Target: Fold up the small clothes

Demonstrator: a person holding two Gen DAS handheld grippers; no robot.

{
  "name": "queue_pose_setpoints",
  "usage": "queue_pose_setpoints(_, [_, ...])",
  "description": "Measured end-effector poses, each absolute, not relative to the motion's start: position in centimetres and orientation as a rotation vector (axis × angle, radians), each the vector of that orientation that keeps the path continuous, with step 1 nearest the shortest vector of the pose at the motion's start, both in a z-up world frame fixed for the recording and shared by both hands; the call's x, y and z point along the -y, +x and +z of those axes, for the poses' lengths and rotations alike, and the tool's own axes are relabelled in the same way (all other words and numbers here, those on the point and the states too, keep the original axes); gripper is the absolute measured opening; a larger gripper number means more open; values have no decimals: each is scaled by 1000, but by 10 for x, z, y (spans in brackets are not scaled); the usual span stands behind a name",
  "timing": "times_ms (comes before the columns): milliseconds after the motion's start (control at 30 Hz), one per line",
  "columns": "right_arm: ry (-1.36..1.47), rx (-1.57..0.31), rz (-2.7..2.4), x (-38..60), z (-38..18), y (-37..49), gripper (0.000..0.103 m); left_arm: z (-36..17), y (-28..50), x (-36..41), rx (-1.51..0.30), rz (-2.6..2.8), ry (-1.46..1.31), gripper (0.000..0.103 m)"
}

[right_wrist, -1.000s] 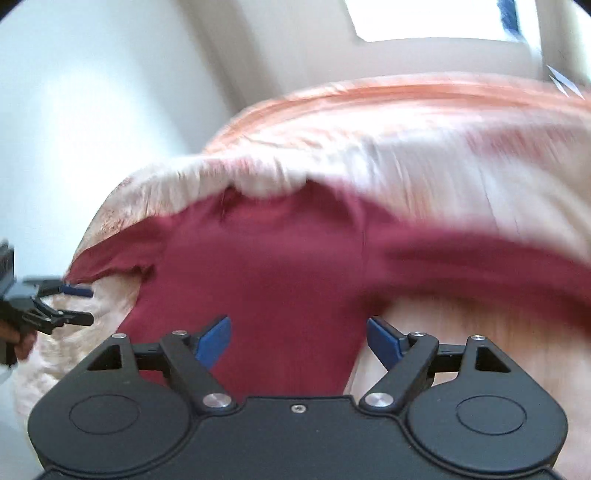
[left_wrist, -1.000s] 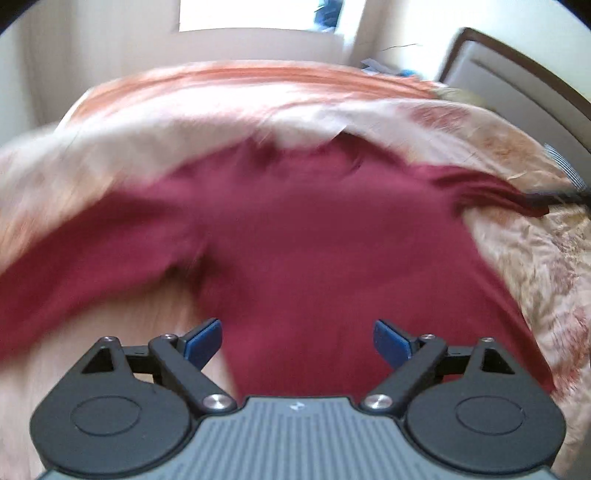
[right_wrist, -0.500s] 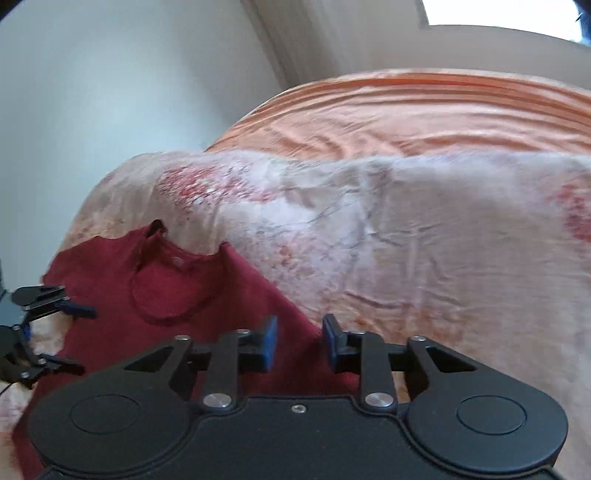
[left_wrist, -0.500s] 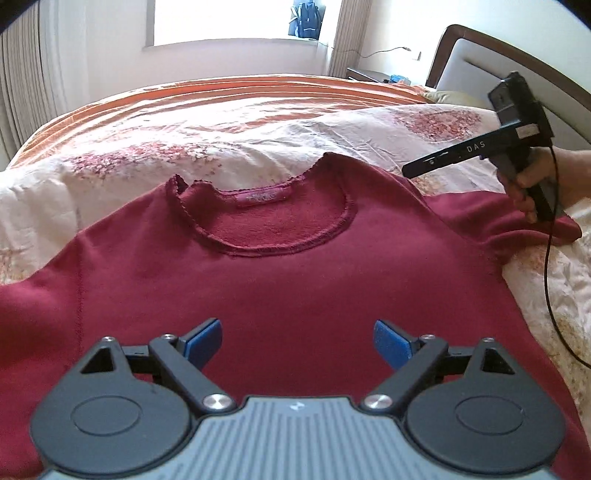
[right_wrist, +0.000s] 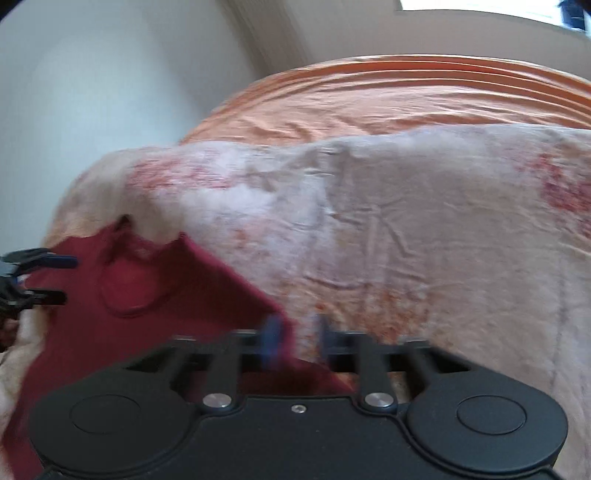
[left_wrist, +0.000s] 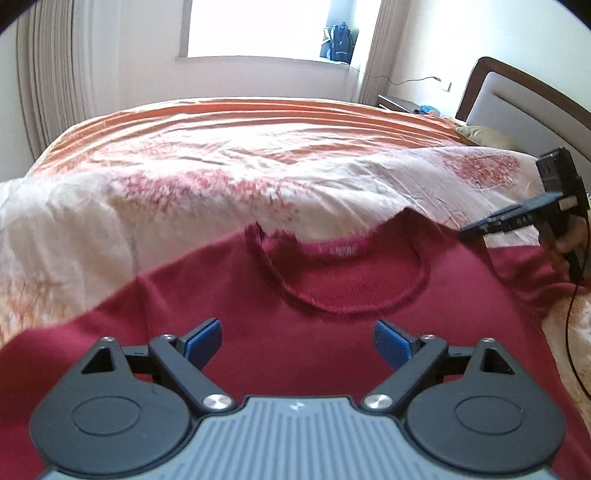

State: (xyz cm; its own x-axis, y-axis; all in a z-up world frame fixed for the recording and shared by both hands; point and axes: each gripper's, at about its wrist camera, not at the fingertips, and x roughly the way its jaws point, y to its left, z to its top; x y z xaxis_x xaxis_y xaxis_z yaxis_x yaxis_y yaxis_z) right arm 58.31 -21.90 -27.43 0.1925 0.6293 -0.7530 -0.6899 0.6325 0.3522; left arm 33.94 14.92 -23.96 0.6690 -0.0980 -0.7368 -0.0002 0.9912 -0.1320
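Note:
A dark red knit sweater (left_wrist: 332, 332) lies flat on the bed, neckline (left_wrist: 347, 280) facing away, one sleeve running right. My left gripper (left_wrist: 297, 341) is open and empty, low over the sweater's chest. The other gripper shows at the right edge of the left wrist view (left_wrist: 517, 221), by the sweater's shoulder. In the right wrist view the sweater (right_wrist: 155, 295) lies to the left. My right gripper (right_wrist: 295, 336) is blurred, its jaws narrowed with a gap, at the sweater's shoulder edge; whether it pinches cloth I cannot tell. The left gripper shows at the far left (right_wrist: 33, 277).
The bed carries a cream quilt with red floral print (left_wrist: 221, 184) and an orange striped cover (left_wrist: 258, 114) behind it. A headboard (left_wrist: 517, 96) stands at the right, a window (left_wrist: 258, 26) and curtains at the back. A white wall (right_wrist: 92, 92) is left of the bed.
My left gripper has tilted up and pulled back slightly over the sweater. My right gripper moved from the body to the right shoulder and its jaws narrowed from wide open.

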Motion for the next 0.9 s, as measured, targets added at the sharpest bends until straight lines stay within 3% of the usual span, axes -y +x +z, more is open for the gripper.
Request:
queue_pose_setpoints(67, [-30, -967, 910, 226, -260, 573, 55, -240, 353, -152, -812, -71, -109, 93])
queue_pose_setpoints(200, [139, -820, 936, 248, -219, 540, 78, -247, 393, -168, -794, -22, -131, 92])
queue_pose_setpoints(367, [148, -848, 954, 250, -208, 500, 82, -255, 413, -198, -835, 170, -230, 88])
queue_pose_setpoints(500, [139, -870, 921, 261, -213, 459, 94, -240, 367, -188, -795, 87, -270, 99])
queue_pose_setpoints(700, [248, -1049, 754, 302, -247, 405, 94, -250, 274, -129, -935, -53, -135, 99])
queue_pose_setpoints(900, [463, -1025, 500, 379, -234, 370, 94, -242, 217, -59, -991, -205, -153, 100])
